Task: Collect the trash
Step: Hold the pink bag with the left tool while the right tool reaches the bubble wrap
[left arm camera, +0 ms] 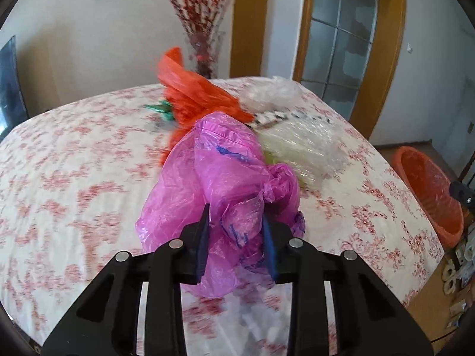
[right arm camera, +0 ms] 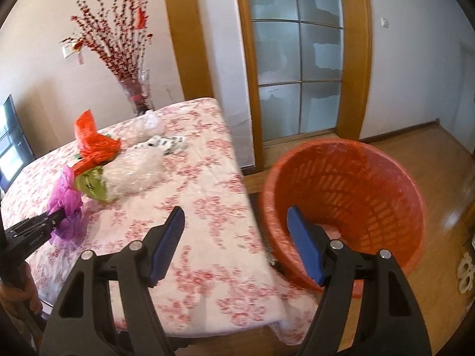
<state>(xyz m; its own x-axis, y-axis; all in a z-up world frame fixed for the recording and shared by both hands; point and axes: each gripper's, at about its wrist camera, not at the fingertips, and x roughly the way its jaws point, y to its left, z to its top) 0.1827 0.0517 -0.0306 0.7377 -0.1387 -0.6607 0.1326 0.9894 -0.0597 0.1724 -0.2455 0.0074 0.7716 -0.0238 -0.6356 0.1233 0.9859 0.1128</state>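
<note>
At lower centre of the left wrist view, the left hand-held gripper (left arm camera: 234,231) is clenched on a crumpled pink plastic bag (left arm camera: 219,175), both blue pads pressed into the film; the bag lies on the floral-cloth surface (left arm camera: 74,184), touching an orange plastic bag (left arm camera: 196,95) behind it and just beside clear plastic wrap (left arm camera: 302,148) to its right. At lower centre of the right wrist view, the right hand-held gripper (right arm camera: 234,246) is released, nothing between its pads; an orange waste basket (right arm camera: 356,190) stands on the wooden floor (right arm camera: 445,178) at right, beside the surface edge.
</note>
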